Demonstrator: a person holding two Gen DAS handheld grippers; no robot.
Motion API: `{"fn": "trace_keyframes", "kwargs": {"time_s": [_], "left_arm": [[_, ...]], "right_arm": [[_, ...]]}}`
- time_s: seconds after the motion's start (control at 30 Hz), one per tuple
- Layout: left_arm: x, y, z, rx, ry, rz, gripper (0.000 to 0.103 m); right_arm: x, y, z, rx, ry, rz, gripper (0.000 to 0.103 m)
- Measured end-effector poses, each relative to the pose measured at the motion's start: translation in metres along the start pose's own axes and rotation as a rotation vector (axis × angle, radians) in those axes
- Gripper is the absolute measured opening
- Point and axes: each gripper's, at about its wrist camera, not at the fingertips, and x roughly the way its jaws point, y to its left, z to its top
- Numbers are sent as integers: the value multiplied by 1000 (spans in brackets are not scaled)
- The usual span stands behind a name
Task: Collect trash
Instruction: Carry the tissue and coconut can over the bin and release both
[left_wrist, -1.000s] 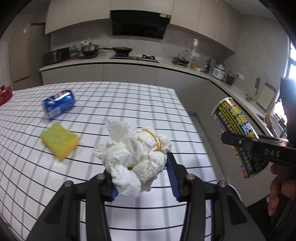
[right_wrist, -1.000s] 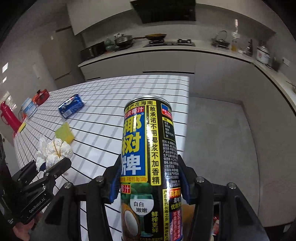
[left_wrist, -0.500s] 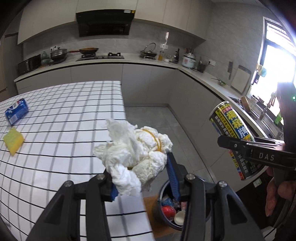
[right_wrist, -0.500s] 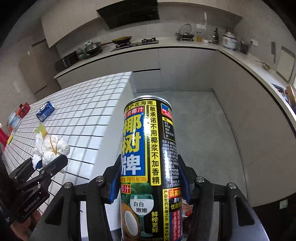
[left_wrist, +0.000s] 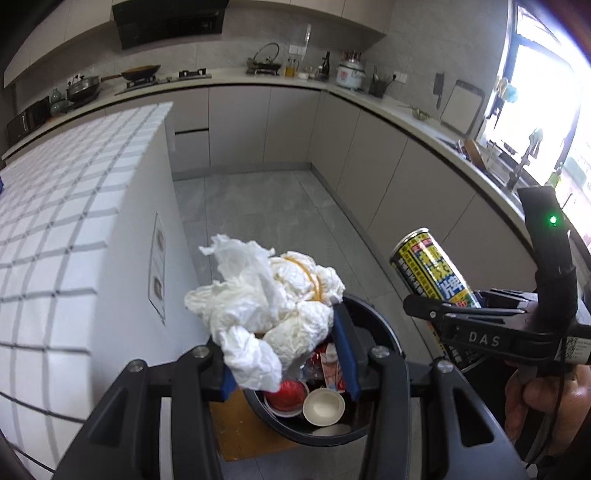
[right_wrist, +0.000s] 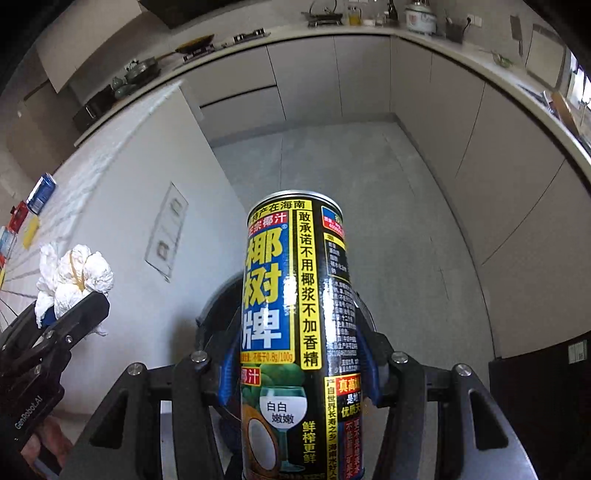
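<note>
Left wrist view: the left gripper (left_wrist: 286, 350) has its fingers (left_wrist: 345, 347) closed on a crumpled white tissue wad (left_wrist: 266, 299) bound with a yellow rubber band. The wad sits above the near-left rim of a black trash bin (left_wrist: 384, 332) standing on the grey floor (left_wrist: 266, 221); the bin holds a red item, a small white cup and printed wrappers. A brown mat (left_wrist: 240, 428) lies under the bin. To the left rises the white end panel of the tiled surface (left_wrist: 66, 206). At right, the right gripper (left_wrist: 443, 314), held by a hand (left_wrist: 543, 402), clamps a tall black-and-yellow drink can (left_wrist: 432, 269) tilted up and to the left, above the right side of the bin. Right wrist view: the right gripper (right_wrist: 297, 354) has its fingers (right_wrist: 229, 354) closed on the drink can (right_wrist: 295, 314), which stands upright in frame and hides most of the trash bin (right_wrist: 218, 306) behind it. At far left, the left gripper (right_wrist: 70, 314) holds the tissue wad (right_wrist: 75, 277) in front of the tiled surface (right_wrist: 103, 166), where a blue can (right_wrist: 40, 194) and a yellow sponge (right_wrist: 30, 232) lie.
</note>
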Motion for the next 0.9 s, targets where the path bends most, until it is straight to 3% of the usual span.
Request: {"fn": "trace_keyframes", "kwargs": {"time_s": [0.17, 0.33, 0.4, 0.43, 0.63, 0.8, 0.87, 0.9], "left_arm": [[22, -3, -24, -18, 49, 28, 46], [33, 0, -30, -37, 48, 57, 46], [46, -2, -32, -40, 56, 60, 46], [53, -3, -34, -43, 63, 61, 46], [77, -14, -54, -73, 114, 47, 46], [90, -32, -60, -70, 141, 34, 46], [95, -40, -60, -64, 146, 25, 49], [98, -47, -60, -48, 144, 37, 61]], "right_arm": [[37, -16, -13, -2, 51, 35, 55], [65, -19, -11, -7, 63, 80, 56], [82, -24, -14, -6, 63, 92, 65], [91, -25, -14, -12, 72, 69, 77], [91, -52, -15, 64, 20, -8, 79], [81, -67, -13, 90, 10, -12, 79], [77, -72, -13, 92, 3, -20, 79], [76, -74, -13, 95, 0, -17, 79]]}}
